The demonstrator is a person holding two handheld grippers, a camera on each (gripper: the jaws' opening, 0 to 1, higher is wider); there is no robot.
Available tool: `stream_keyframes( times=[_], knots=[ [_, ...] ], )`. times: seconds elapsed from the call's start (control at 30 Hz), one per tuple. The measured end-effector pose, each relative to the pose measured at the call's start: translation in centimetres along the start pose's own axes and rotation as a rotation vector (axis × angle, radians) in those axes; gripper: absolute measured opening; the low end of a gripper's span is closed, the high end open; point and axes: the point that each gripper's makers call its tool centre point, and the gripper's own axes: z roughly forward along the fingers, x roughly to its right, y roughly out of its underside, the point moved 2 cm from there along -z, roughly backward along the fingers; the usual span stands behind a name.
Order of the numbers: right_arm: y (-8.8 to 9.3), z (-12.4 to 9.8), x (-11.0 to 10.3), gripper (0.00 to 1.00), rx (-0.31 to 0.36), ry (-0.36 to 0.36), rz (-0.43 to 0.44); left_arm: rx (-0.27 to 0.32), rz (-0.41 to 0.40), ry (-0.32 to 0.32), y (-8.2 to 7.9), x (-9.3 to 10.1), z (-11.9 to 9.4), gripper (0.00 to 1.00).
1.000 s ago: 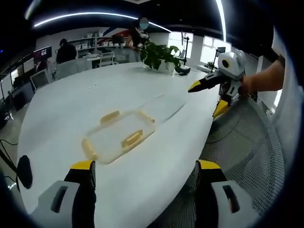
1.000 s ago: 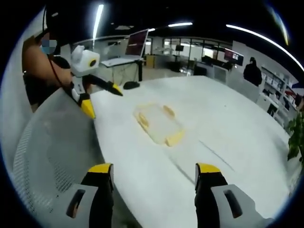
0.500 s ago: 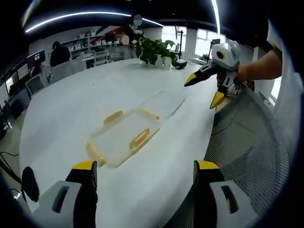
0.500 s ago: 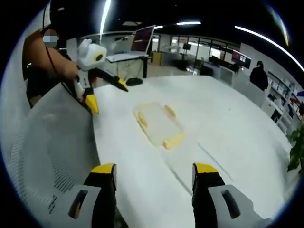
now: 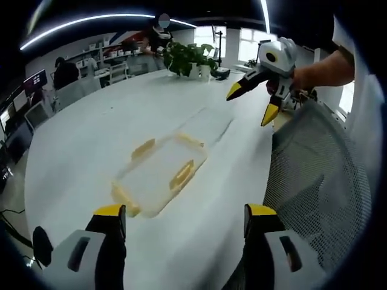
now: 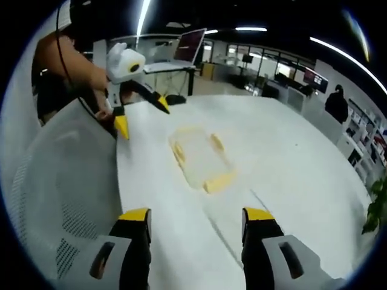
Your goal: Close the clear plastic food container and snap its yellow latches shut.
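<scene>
Lying flat on the white tabletop (image 5: 91, 139), the clear plastic food container (image 5: 158, 175) shows its yellow latches (image 5: 182, 175) along its edges. Both the left gripper (image 5: 181, 254) and the right gripper (image 6: 195, 251) hover above the tabletop with fingers spread apart and empty, well apart from the container. A mesh chair back (image 5: 320, 181) stands beside the tabletop edge.
</scene>
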Motion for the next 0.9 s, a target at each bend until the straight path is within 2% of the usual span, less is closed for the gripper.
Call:
stream_keyframes(
  times=[0.9],
  knots=[
    [-1.6, 1.5, 1.1, 0.57, -0.036, -0.058, -0.119, -0.071, 0.125, 0.049, 0.5, -2.0, 0.2, 0.75]
  ],
)
